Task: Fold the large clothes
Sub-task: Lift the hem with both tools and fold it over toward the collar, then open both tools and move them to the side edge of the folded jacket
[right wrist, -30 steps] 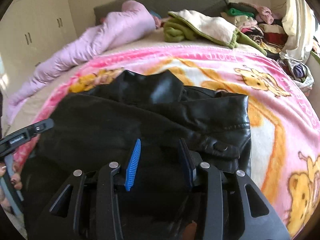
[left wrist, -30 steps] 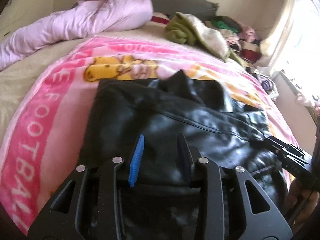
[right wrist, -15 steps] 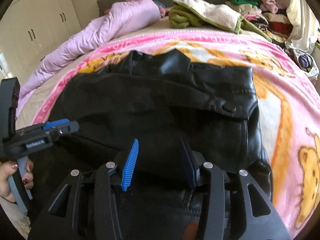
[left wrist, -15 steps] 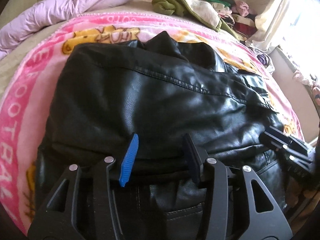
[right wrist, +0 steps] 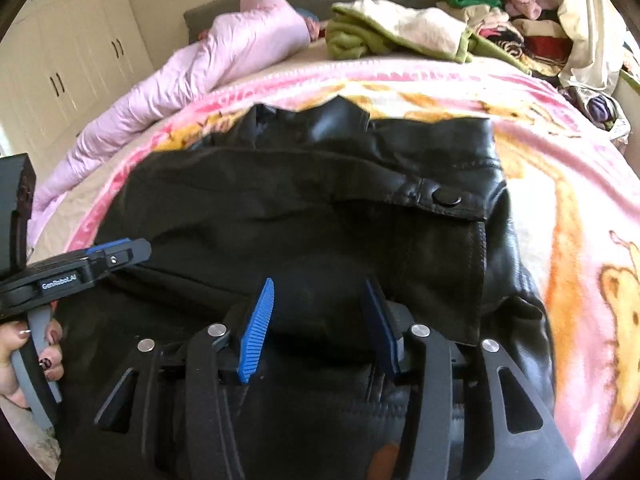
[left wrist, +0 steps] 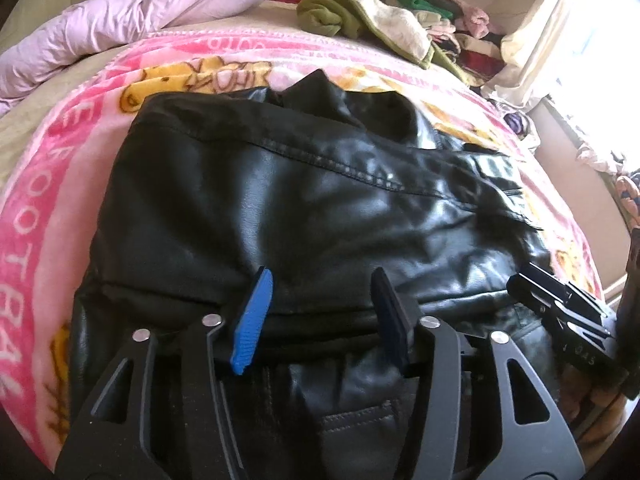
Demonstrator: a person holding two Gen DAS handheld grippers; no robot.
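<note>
- Left wrist view: my left tongs have just been opening; the pads stand apart over the folded edge of the jacket, not pinching it.
- Right wrist view: my right tongs have likewise been opening, spread above the jacket's fold, gripping nothing.
- Jacket lies folded on the pink blanket, collar toward 12 o'clock.
- Green blanket sits beyond, near 12 o'clock.

The jacket's near end runs off the bottom edge. The clothes pile is too jumbled to sort out.
</note>
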